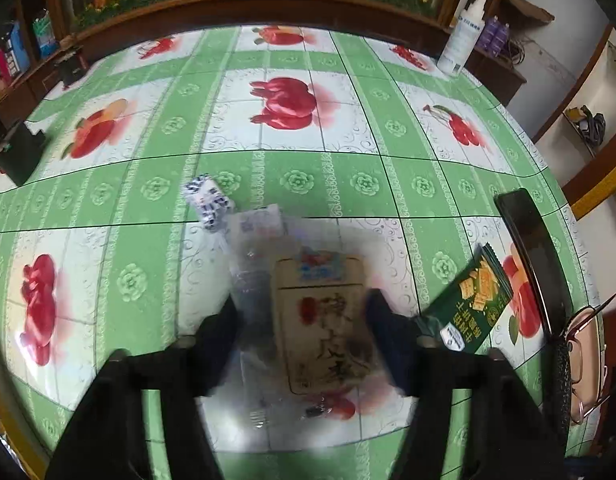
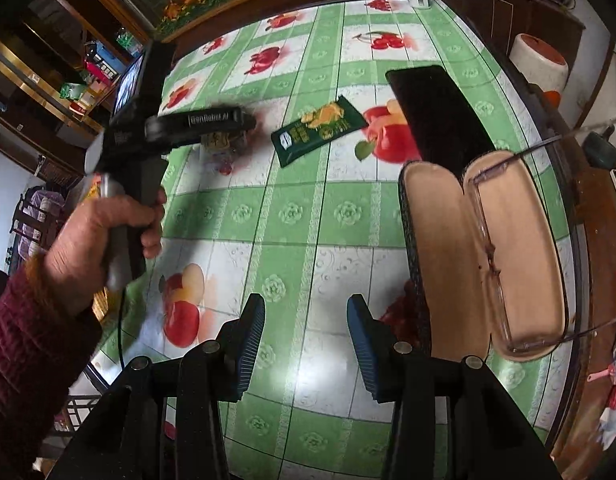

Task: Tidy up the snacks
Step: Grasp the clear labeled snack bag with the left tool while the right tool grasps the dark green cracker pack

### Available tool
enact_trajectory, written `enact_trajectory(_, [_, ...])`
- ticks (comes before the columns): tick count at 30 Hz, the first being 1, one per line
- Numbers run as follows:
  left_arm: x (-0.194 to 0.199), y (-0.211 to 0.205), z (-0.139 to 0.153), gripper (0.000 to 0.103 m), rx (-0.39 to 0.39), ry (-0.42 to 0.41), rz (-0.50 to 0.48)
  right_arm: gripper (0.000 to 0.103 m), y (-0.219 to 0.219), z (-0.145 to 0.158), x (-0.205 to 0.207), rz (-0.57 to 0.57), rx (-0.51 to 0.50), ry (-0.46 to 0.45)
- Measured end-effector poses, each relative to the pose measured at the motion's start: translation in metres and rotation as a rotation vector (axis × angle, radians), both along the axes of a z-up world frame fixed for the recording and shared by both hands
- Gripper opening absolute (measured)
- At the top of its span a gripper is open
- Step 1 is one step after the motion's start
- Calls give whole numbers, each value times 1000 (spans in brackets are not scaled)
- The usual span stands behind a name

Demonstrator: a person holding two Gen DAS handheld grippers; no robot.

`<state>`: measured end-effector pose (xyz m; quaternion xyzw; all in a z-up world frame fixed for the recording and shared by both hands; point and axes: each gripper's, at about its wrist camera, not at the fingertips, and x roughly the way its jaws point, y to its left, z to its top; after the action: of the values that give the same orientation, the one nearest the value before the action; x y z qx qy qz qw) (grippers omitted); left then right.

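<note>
green tablecloth [image 1: 107, 208], perhaps ungripped tan snack packet [image 1: 324, 320]

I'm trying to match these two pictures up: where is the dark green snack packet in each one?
Left wrist view: the dark green snack packet lies at lower right on the tablecloth, just right of the gripper's right finger.
Right wrist view: it lies above the middle, tilted, right of the other handheld gripper.
Shared landmark: the black phone, just right of the packet in both views.
</note>
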<state>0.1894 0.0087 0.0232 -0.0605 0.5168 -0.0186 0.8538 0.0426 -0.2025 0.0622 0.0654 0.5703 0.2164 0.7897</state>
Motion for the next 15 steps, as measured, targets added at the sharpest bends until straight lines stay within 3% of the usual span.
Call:
enact_trajectory(7, [-74, 12, -3, 58, -9, 1, 11, 46, 13, 7, 51, -29, 29, -4])
enact_trajectory(11, [-127, 14, -4, 58, -21, 13, 18, 46, 25, -3, 103, -83, 37, 25])
enact_trajectory(15, [-169, 13, -5, 58, -13, 21, 5, 46, 44, -18, 152, -111, -18, 35])
